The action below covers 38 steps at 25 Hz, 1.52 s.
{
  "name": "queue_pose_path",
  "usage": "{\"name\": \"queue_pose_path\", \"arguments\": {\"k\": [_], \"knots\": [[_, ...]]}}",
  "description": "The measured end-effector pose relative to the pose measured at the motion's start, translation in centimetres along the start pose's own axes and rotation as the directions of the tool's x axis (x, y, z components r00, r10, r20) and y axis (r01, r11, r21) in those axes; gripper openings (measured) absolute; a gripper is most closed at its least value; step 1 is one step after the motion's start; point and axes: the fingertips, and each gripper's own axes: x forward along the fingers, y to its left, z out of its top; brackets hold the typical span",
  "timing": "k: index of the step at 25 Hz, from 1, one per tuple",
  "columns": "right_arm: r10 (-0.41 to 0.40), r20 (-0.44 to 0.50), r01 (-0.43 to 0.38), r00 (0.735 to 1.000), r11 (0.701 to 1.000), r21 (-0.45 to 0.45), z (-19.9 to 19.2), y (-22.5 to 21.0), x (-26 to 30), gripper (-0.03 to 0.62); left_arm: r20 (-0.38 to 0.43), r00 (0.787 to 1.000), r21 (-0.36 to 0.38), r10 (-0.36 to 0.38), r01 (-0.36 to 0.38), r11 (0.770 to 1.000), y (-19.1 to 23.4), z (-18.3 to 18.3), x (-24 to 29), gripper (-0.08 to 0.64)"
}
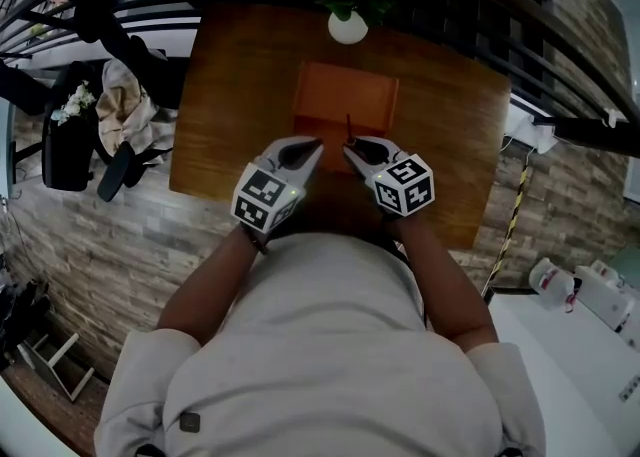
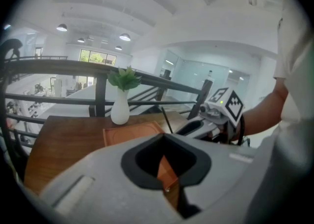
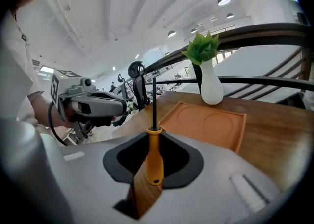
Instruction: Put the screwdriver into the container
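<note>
My right gripper is shut on the orange handle of a screwdriver, whose black shaft points up and away from the jaws. In the head view that shaft rises over the near edge of the orange container, a shallow tray on the wooden table. My left gripper is shut with nothing in it; its tip is close beside the right gripper. The left gripper view shows the tray ahead and the right gripper with the shaft.
A white vase with a green plant stands at the table's far edge, just behind the tray. Black railings run behind the table. A chair with bags stands off to the left.
</note>
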Motion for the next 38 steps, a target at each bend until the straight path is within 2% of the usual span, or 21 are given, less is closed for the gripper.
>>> {"name": "queue_pose_path", "arguments": {"k": [6,19,27,38], "knots": [[-0.014,-0.064,0.013,0.998,1.0,-0.006,-2.5,-1.4,1.8,0.08,-0.049,0.999,-0.053,0.01,-0.013,0.999,1.4,-3.2,1.0,0.005],[-0.027,-0.202,0.015,0.979,0.998,-0.062,-6.4,-3.0,5.2,0.08,-0.12,0.993,-0.09,0.008,-0.019,0.996,3.4,-7.2,3.0,0.005],[-0.034,-0.278,0.019,0.96,0.998,-0.059,-8.7,-4.3,6.9,0.08,-0.136,0.991,-0.107,-0.003,-0.012,0.994,4.1,-8.3,4.2,0.005],[-0.049,-0.356,0.018,0.933,0.996,-0.092,-9.7,-4.2,8.6,0.08,-0.158,0.987,-0.105,-0.003,-0.014,0.994,4.7,-9.1,4.6,0.005]]}}
